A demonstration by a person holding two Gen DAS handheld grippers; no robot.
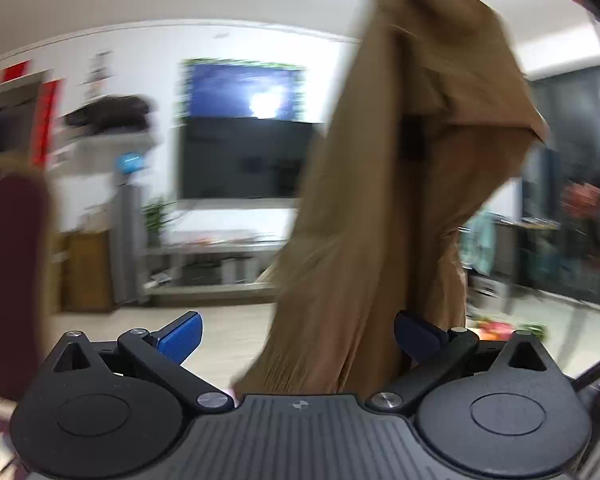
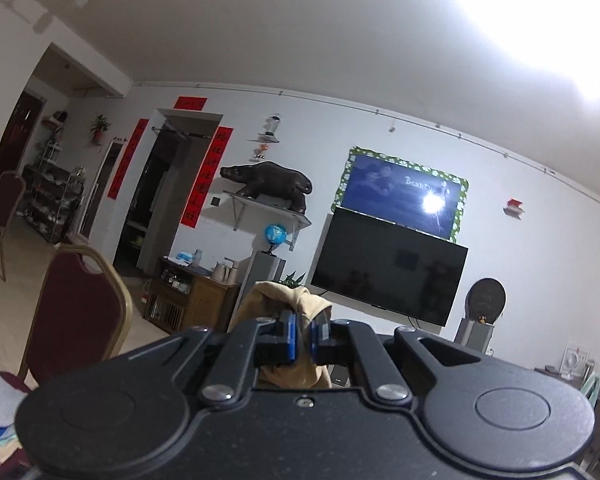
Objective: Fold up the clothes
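Your right gripper [image 2: 302, 342] has its 2 blue pads squeezed nearly together on a bunch of the tan garment [image 2: 290, 304]. The cloth pokes up above the pads and sags below them, so that's a solid pinch, held up in the air in front of the TV [image 2: 388, 268].

Your left gripper [image 1: 298, 338] is a different story: jaws spread wide, the 2 blue fingertips [image 1: 182, 338] far apart and closed on nothing. In that view the tan garment [image 1: 400, 184] hangs in a long drape from the top of the frame, right of the TV [image 1: 244, 156], and drops down between the open fingers, closer to the right-side pad. Whether the cloth actually touches that pad, I can't tell, because the left view is pretty motion-blurred.

Left of the TV there's a wall shelf with a dark animal statue [image 2: 270, 182] and a small globe [image 2: 275, 235] under it. A maroon chair [image 2: 80, 312] stands further left of the TV, and some folded stuff sits at the bottom-left corner of the right view.
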